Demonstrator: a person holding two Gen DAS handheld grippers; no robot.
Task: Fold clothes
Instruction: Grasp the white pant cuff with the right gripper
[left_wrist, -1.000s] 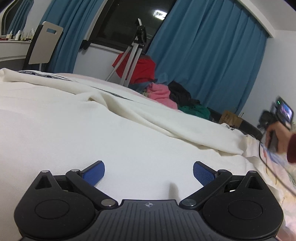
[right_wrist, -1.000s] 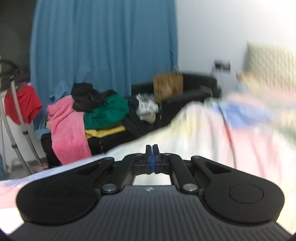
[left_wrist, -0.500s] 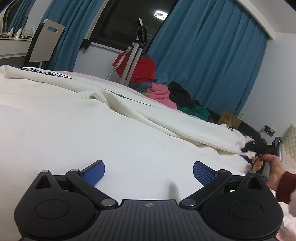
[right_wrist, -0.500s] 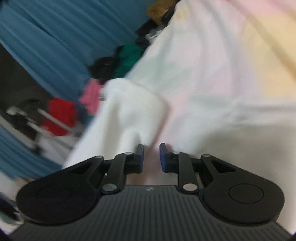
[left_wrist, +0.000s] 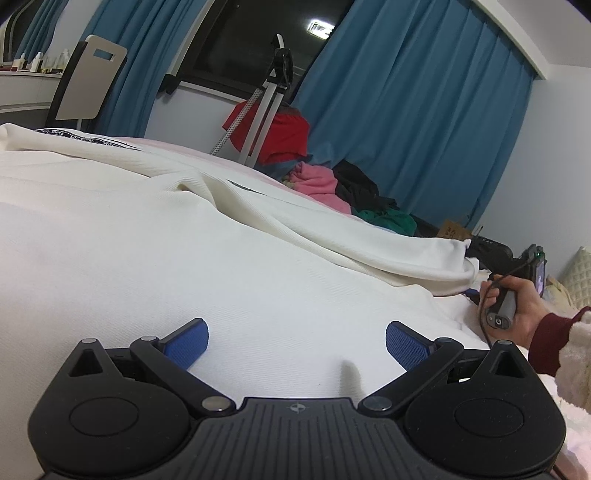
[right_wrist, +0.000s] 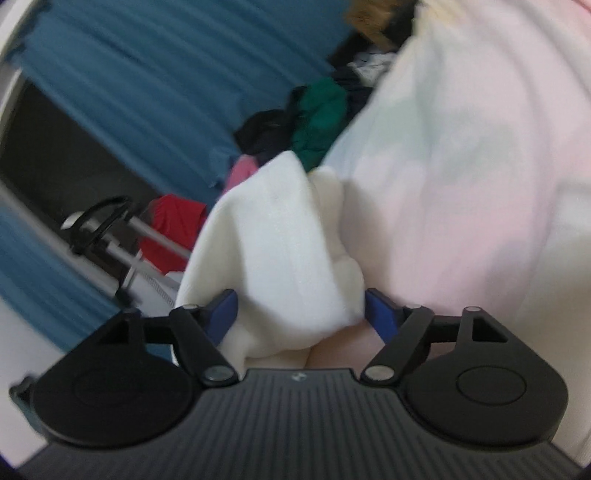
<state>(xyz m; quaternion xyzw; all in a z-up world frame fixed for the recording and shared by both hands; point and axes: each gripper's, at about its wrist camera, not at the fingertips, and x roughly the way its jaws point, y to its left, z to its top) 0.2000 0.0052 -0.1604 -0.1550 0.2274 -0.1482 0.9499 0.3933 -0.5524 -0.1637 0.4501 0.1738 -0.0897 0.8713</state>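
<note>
Since a second ago our right gripper (right_wrist: 301, 314) has dropped onto the white garment (left_wrist: 184, 240) spread across the bed, its jaws opening around the sleeve cuff (right_wrist: 280, 258) without pinching. Our left gripper (left_wrist: 297, 339) rests gaping, empty, over the cloth.

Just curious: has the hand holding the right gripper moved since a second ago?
Yes. In the left wrist view the hand has come down and inward, toward the white garment's cuff, judged against the still blue curtain.
</note>
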